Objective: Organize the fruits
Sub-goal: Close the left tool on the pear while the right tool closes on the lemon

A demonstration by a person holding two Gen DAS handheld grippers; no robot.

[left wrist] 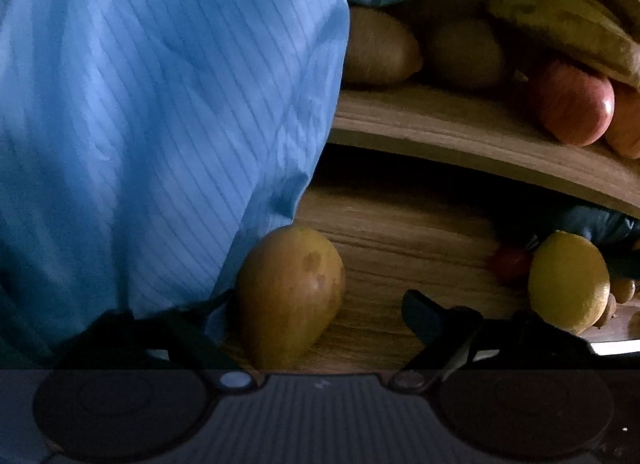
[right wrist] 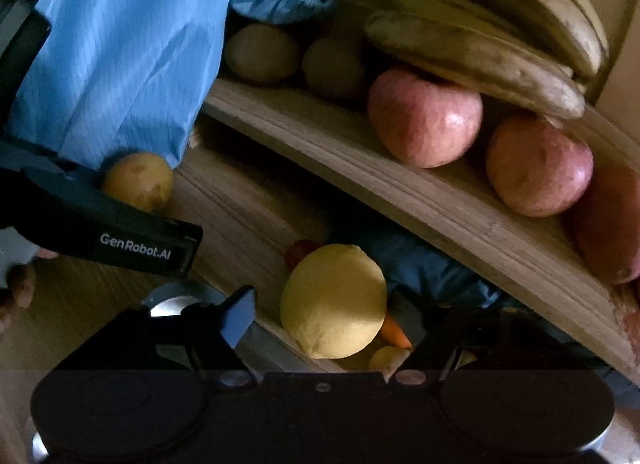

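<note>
Bananas point(right wrist: 496, 44) and apples point(right wrist: 424, 116) already sit on the wooden shelf point(right wrist: 360, 168), while below it the pear point(left wrist: 290, 292) and lemon point(right wrist: 334, 300) wait between open, empty left fingers point(left wrist: 420, 312) and right fingers point(right wrist: 240, 316).

Bananas point(right wrist: 492, 36) lie on apples point(right wrist: 426, 118) on the upper shelf point(right wrist: 360, 168); lemon point(right wrist: 334, 300) below, perhaps beside a carrot point(right wrist: 394, 332).
</note>
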